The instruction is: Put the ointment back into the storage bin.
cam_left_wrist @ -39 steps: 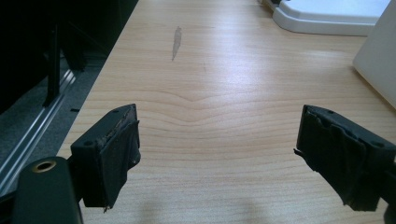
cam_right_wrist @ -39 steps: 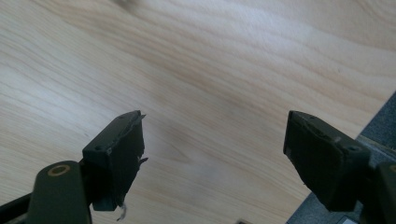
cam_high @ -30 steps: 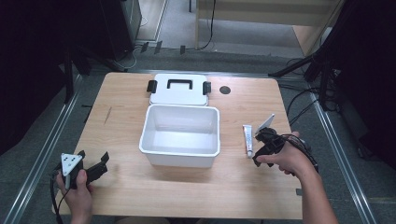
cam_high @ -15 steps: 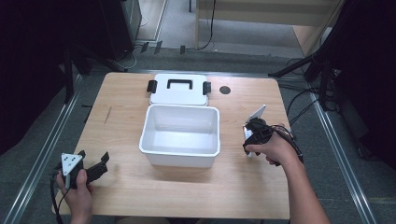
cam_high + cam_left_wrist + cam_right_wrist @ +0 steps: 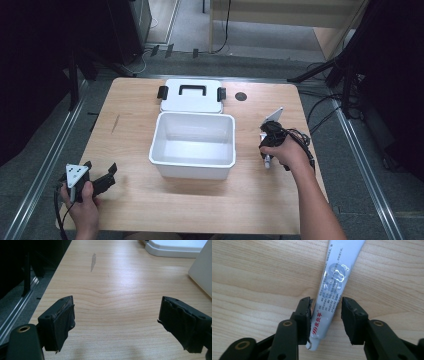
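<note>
A toothpaste-like tube (image 5: 332,287), white and glossy with red print, lies flat on the wooden table (image 5: 130,115) right of the open white plastic box (image 5: 194,145). The right gripper (image 5: 325,315) straddles it near one end, jaws just beside its sides, not yet clenched. It looks light, soft and slippery (likely to dent), so grip its flat middle gently. The left gripper (image 5: 117,322) rests released over bare wood. The box's lid (image 5: 191,95) lies behind.
</note>
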The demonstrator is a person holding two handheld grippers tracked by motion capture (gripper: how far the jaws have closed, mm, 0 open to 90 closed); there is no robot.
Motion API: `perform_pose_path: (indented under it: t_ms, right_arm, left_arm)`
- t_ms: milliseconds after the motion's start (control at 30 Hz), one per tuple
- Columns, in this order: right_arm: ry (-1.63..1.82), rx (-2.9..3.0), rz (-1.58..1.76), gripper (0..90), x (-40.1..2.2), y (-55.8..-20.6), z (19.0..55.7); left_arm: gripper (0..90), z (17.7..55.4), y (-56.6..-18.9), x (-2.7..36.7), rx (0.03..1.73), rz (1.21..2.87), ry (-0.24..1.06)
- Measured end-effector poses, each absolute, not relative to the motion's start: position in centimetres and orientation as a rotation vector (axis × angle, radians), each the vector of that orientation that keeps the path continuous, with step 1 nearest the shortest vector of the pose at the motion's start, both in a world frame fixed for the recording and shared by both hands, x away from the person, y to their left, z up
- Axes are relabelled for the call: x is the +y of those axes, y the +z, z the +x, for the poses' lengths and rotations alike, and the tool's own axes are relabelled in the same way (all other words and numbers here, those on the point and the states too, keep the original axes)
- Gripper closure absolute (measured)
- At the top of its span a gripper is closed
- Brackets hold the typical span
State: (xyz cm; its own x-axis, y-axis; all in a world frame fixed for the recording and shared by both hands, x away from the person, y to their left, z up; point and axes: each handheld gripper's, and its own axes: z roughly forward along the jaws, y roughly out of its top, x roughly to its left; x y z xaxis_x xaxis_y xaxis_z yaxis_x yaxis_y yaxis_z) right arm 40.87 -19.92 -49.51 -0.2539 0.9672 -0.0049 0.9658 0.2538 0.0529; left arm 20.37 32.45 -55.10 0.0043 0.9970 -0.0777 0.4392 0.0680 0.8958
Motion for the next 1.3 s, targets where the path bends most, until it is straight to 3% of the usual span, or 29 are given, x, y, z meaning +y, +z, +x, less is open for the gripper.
perform_pose_path:
  t_ms: [233, 500, 1300]
  right_arm:
    - [0.028, 2.462, 1.867, 70.6, -19.5, -50.1, 41.3]
    - [0.055, 2.487, 1.805, 72.4, -19.3, -49.8, 41.2]
    - [0.174, 2.559, 1.674, 72.4, -16.8, -40.9, 40.6]
  left_arm:
    - [14.0, 20.4, -55.1, 32.5, 1.550, 1.483, 0.887]
    - [14.0, 20.4, -55.1, 32.5, 1.549, 1.483, 0.886]
    - [14.0, 20.4, -55.1, 32.5, 1.550, 1.479, 0.882]
